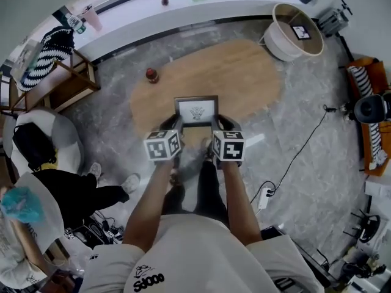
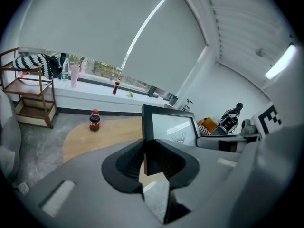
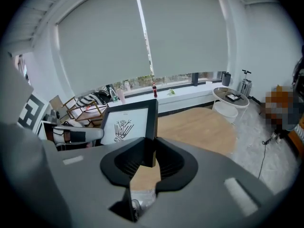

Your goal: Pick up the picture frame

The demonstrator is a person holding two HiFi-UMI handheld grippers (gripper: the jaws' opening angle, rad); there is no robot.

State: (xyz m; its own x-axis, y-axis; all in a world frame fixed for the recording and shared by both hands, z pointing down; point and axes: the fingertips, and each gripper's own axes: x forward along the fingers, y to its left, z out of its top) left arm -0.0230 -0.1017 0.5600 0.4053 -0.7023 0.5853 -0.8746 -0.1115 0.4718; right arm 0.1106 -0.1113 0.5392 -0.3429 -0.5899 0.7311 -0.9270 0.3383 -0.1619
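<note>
A black picture frame (image 1: 197,110) with a white print of a plant hangs in the air above the oval wooden table (image 1: 244,72). My left gripper (image 1: 173,127) is shut on the frame's left edge (image 2: 148,127). My right gripper (image 1: 219,127) is shut on the frame's right edge (image 3: 151,127). In the left gripper view the glass (image 2: 173,129) faces right of the jaws. In the right gripper view the print (image 3: 124,127) lies left of the jaws. The frame is tilted, its face turned towards me.
A cola bottle (image 1: 151,75) stands on the table's left end. A round white side table (image 1: 293,32) is at the back right. A wooden shelf with a striped cushion (image 1: 52,66) stands left. A seated person (image 1: 73,191) is at lower left. A cable and power strip (image 1: 266,197) lie on the floor.
</note>
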